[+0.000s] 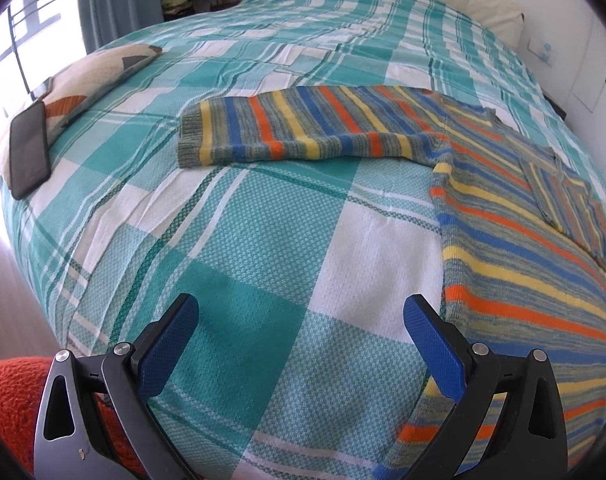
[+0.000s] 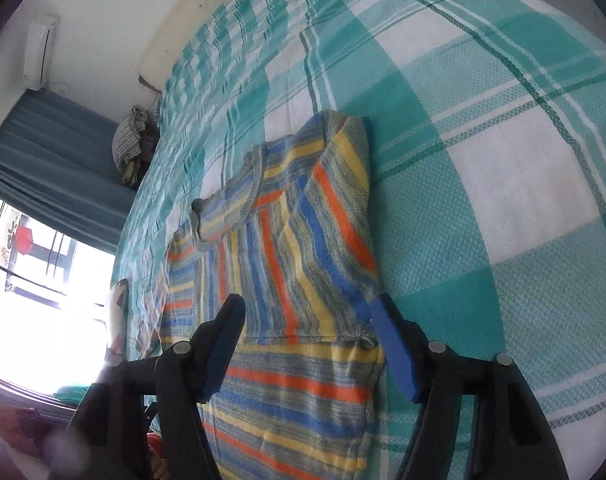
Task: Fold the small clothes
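Both pairs of jaws stand apart with nothing clamped between them. In the left wrist view the left gripper (image 1: 301,308) hangs over bare checked bedspread (image 1: 263,220) at the bottom of the frame, its blue pads (image 1: 171,344) wide open; the right-hand pad sits just beside the edge of the striped sweater (image 1: 523,240). That sweater lies flat on the bed along the right side of the frame, one sleeve (image 1: 303,128) stretched out toward the centre left, the other sleeve folded across the body at the right edge. A dark phone (image 1: 29,148) rests on a patterned cushion (image 1: 95,76) at the left edge, well apart from the sweater. An orange knitted sleeve (image 1: 11,396) shows at the lower left corner.

In the right wrist view the right gripper (image 2: 307,304) hovers over the sweater's lower body in the lower centre of the frame, jaws open and straddling the fabric; whether the pads touch it cannot be told. The folded sleeve (image 2: 335,208) lies over the chest, up the middle of the frame.
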